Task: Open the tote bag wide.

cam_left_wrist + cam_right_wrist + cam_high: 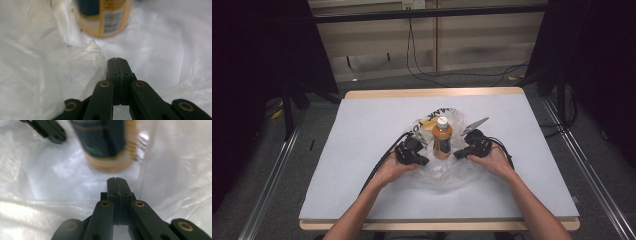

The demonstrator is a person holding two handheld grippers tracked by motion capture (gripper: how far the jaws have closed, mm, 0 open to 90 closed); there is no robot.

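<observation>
A: Midway between the table's left and right edges, a little nearer the far edge than the near one, an orange bottle with a white cap stands upright on a clear plastic bag spread over the grey surface.

B: And the tools?

A: The left tool sits just to the bottle's left, the right tool just to its right, each held in a hand that comes up from the near edge. Both rest low on the plastic.

B: Open or closed?

A: In the left gripper view the left tool's two black jaws are pressed flat together with nothing visible between them; crumpled plastic bunches up just beside the tips, and I cannot tell whether any film is pinched. The bottle's base is blurred just ahead.

B: The right one?

A: The same. In the right gripper view the right tool's jaws meet along their length, the bottle's dark label close ahead, a fold of plastic rising at the right, and the other tool at the upper left.
</observation>
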